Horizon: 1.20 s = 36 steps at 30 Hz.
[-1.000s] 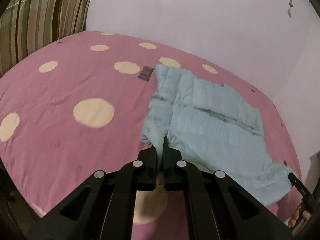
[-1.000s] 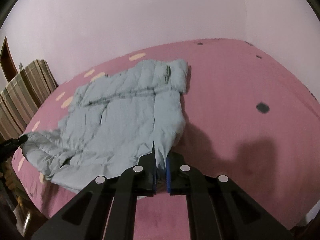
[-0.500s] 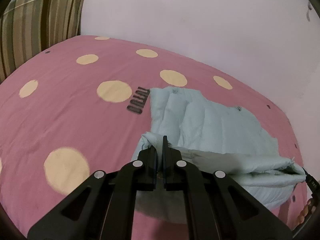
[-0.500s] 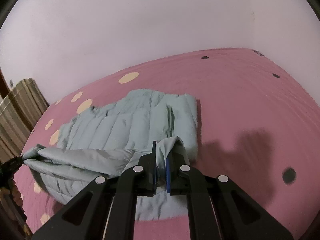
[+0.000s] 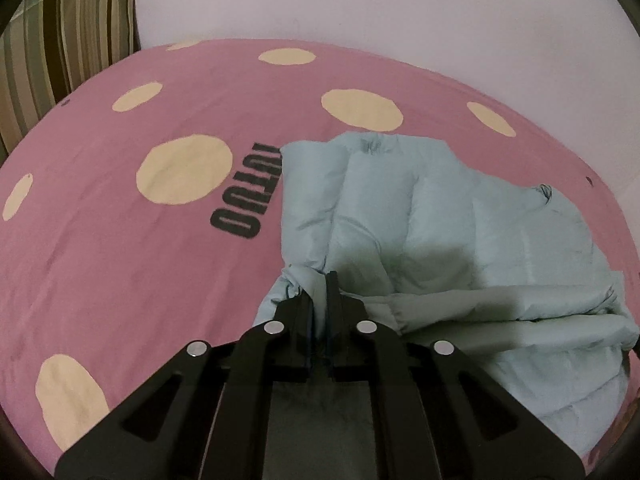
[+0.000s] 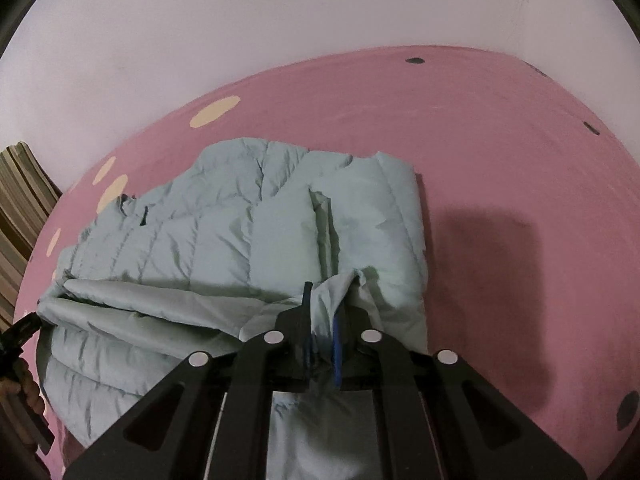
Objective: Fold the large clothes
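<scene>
1. Pinching a bunched corner of the pale blue quilted puffer jacket (image 5: 420, 216) in the left wrist view, the left gripper (image 5: 320, 292) is showing its black jaws drawn almost together, with only a thin strip of fabric between them.
2. The jacket is lying on the pink bedsheet with cream polka dots (image 5: 120, 264), its held edge doubling over the flat quilted part as a long fold running off to the right.
3. Black printed lettering (image 5: 246, 196) on the sheet is sitting just beside the jacket's left edge, and a striped brown and green cushion (image 5: 60, 40) is standing at the far left corner of the bed.
4. In the right wrist view, the right gripper (image 6: 322, 308) is gripping another corner of the jacket (image 6: 224, 240), its jaws slightly apart with cloth filling the gap beside a blue pad.
5. The raised fold is stretching leftward across the garment toward the other gripper's black tip (image 6: 22, 330) at the picture's left edge.
6. The sheet (image 6: 500, 140) is lying bare to the right of the jacket, darkened by a shadow.
</scene>
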Tool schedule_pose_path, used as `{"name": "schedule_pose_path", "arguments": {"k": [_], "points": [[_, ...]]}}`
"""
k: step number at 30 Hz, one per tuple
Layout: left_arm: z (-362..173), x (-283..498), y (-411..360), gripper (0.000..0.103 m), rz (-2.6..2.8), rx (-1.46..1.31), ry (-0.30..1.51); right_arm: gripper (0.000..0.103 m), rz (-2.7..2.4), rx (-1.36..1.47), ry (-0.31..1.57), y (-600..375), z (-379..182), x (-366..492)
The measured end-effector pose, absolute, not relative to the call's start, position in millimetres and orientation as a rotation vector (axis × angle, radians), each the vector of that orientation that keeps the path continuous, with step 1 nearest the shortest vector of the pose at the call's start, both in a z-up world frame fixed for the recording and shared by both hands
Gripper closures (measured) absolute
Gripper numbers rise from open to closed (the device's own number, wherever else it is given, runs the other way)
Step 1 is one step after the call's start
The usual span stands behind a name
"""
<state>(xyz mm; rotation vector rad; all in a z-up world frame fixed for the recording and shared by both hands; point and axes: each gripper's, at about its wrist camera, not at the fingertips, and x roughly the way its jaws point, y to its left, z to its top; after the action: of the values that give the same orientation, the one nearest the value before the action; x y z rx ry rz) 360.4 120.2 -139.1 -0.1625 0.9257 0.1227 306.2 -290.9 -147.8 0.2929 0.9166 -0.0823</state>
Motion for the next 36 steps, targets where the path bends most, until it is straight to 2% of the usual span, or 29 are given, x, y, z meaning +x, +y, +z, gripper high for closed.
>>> {"name": "schedule_pose_path", "arguments": {"k": [1, 2, 3, 4, 5, 6, 9, 10, 11, 15, 21, 31, 32, 33, 34, 36], "points": [[-137.1, 359.9, 120.2, 0.091, 0.119, -0.162, 0.922, 0.095, -0.079, 0.287, 0.915, -290.8, -145.5, 305.3], [-133.6, 359.6, 120.7, 0.081, 0.111, -0.164, 0.915, 0.095, -0.076, 0.281, 0.911, -290.9, -143.0, 303.7], [-128.3, 357.7, 121.8, 0.063, 0.107, -0.172, 0.900, 0.094, -0.073, 0.277, 0.908, -291.2, -140.6, 302.5], [-124.0, 355.7, 122.6, 0.052, 0.108, -0.178, 0.887, 0.090, -0.069, 0.275, 0.903, -292.0, -137.5, 300.3], [-115.0, 350.9, 123.3, 0.032, 0.121, -0.182, 0.850, 0.085, -0.064, 0.280, 0.897, -293.3, -133.9, 297.5], [-107.8, 346.8, 124.2, 0.027, 0.128, -0.180, 0.819, 0.082, -0.059, 0.290, 0.887, -295.5, -130.3, 294.5], [-88.2, 337.9, 126.3, 0.024, 0.107, -0.157, 0.770, 0.056, -0.062, 0.301, 0.851, -299.9, -118.2, 287.0], [-83.4, 334.1, 128.5, 0.024, 0.101, -0.155, 0.757, 0.044, -0.076, 0.295, 0.827, -301.5, -112.0, 281.8], [-80.1, 331.3, 130.3, 0.024, 0.094, -0.154, 0.749, 0.040, -0.081, 0.296, 0.799, -304.0, -105.5, 275.9], [-84.3, 317.5, 146.4, 0.023, 0.085, -0.159, 0.758, 0.038, -0.074, 0.305, 0.776, -312.6, -94.6, 263.8], [-116.3, 310.0, 167.9, 0.023, 0.095, -0.220, 0.830, 0.038, -0.058, 0.259, 0.824, -311.8, -110.5, 265.8], [-138.5, 357.2, 155.4, 0.024, -0.036, -0.152, 0.916, 0.038, 0.027, 0.205, 0.871, -301.1, -127.2, 315.9], [-140.9, 360.8, 153.5, 0.026, -0.045, -0.144, 0.928, 0.038, 0.032, 0.204, 0.882, -301.0, -130.2, 321.1], [-143.3, 365.0, 151.6, 0.036, -0.051, -0.133, 0.939, 0.039, 0.033, 0.198, 0.889, -300.9, -132.2, 324.3], [-145.4, 367.6, 150.3, 0.041, -0.054, -0.126, 0.944, 0.039, 0.034, 0.190, 0.900, -300.1, -135.3, 328.2], [-150.1, 372.1, 147.6, 0.057, -0.072, -0.115, 0.963, 0.050, 0.033, 0.175, 0.908, -297.9, -139.6, 331.8]]}}
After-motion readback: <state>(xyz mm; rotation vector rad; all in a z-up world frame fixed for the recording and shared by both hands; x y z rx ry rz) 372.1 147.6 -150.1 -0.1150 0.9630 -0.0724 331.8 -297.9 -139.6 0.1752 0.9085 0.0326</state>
